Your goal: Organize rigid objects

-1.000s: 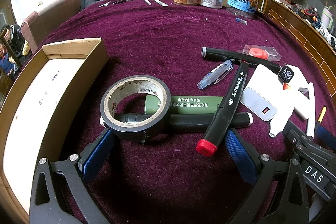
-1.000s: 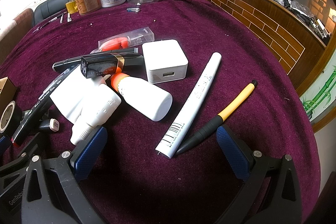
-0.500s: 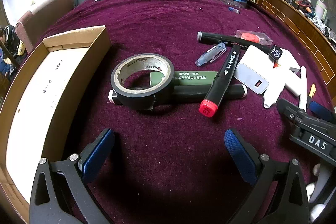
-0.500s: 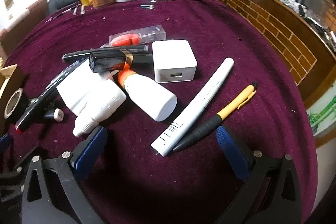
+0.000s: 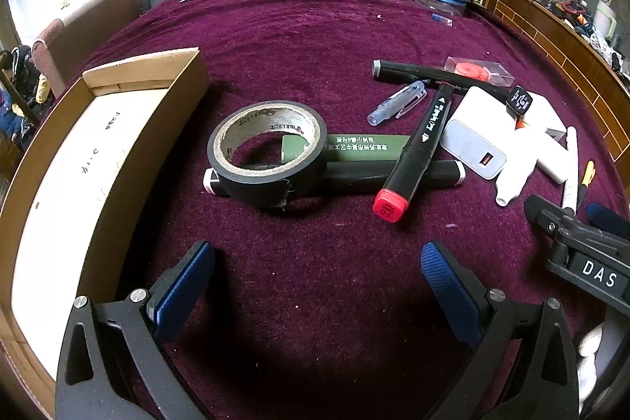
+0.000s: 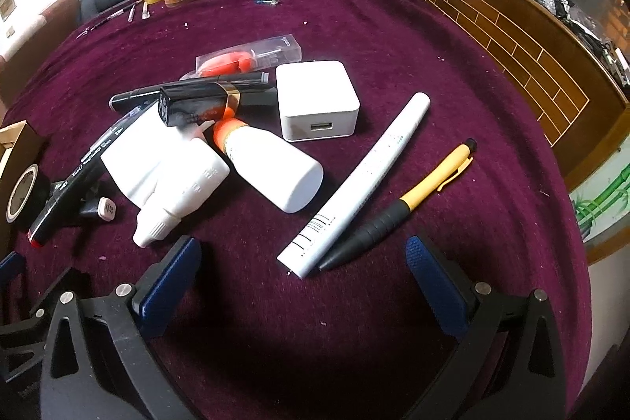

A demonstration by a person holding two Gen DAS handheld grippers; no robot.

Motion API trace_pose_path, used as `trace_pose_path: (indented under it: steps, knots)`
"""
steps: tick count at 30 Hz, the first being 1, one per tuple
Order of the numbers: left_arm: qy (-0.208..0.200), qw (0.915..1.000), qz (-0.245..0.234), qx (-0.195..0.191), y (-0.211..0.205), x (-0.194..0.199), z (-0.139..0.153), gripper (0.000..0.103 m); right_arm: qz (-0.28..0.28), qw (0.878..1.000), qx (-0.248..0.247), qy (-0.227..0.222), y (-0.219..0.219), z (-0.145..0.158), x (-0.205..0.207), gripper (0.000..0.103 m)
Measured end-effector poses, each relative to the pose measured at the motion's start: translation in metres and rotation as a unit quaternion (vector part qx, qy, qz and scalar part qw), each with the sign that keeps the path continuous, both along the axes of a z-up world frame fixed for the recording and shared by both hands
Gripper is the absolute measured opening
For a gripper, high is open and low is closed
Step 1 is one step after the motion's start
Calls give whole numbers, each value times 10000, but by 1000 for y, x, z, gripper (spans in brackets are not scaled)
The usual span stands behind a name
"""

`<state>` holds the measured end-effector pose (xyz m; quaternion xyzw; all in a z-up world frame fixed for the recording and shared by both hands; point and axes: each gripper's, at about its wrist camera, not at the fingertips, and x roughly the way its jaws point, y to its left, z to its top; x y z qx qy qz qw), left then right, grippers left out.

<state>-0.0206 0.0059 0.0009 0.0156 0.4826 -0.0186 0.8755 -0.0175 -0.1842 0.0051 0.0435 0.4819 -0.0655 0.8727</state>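
Mid-frame in the left view, a black tape roll [image 5: 267,152] lies over a green tube [image 5: 366,153] and black marker [image 5: 393,176], right of the cardboard box [image 5: 118,152] on the worktop [image 5: 315,38]. Left tongs [image 5: 315,272] and right tongs [image 6: 301,258] gape wide, empty; a white pen [image 6: 354,184] lies just ahead of the right pair.

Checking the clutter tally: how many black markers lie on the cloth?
3. The red-capped marker lies across the white-capped marker, which passes under the tape roll; the third marker lies farther back. Others may be hidden.

tape roll [image 5: 267,152] right of the cardboard box [image 5: 78,160], atop crossed markers [image 5: 417,148]; charger [image 6: 317,101] farther right
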Motion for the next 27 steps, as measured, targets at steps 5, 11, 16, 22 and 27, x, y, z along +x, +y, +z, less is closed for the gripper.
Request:
trace_pose_path:
  steps: [5,11,16,22,27]
  knots:
    - [2,10000,1,-1,0,0,0,102,-142,9999,-54,-63,-5,14,-20,103]
    - [1,10000,6,2,0,0,0,102,-296,9789,-821,-1847,-3,88,-72,103]
    - [-4,10000,60,42,-1,-1,0,102,-397,9668,-412,-2491,-18,98,-73,103]
    - [7,10000,62,20,-1,-1,1,102,-876,9547,-993,-2665,-29,73,-53,103]
    - [6,10000,97,18,-1,-1,1,102,-1019,9572,-880,-2562,-39,53,-54,103]
